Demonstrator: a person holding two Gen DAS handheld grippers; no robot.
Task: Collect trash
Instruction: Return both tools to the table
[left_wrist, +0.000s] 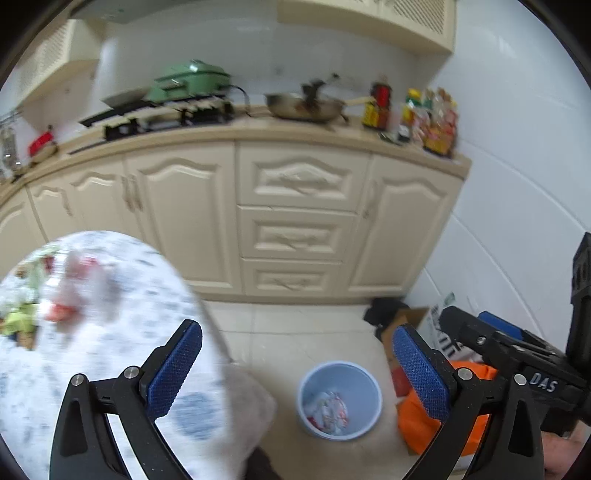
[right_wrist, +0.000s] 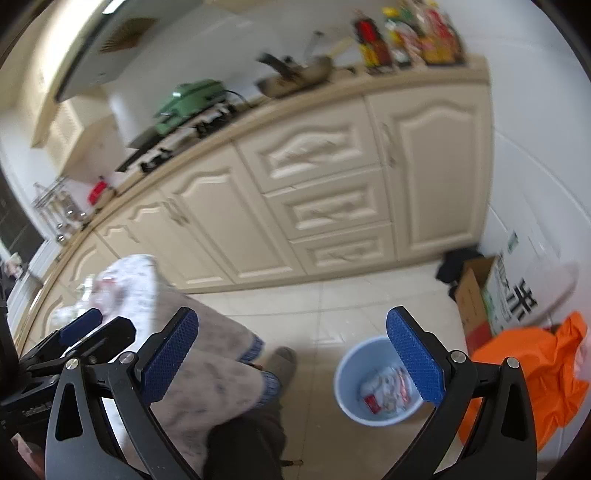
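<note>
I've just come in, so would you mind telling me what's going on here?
A person is clearing trash with two handheld grippers. Both the left gripper and the right gripper are open and empty above a blue bin that already holds wrappers. More litter remains on the table.

floor (left_wrist: 295, 332): tile | on it: blue bin (left_wrist: 340, 400) w/ trash, orange bag (right_wrist: 532, 376), cardboard box (right_wrist: 476, 299)

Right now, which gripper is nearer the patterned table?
Left. The left gripper hangs over the table edge; the right gripper is beyond it, over the floor near the bin.
</note>
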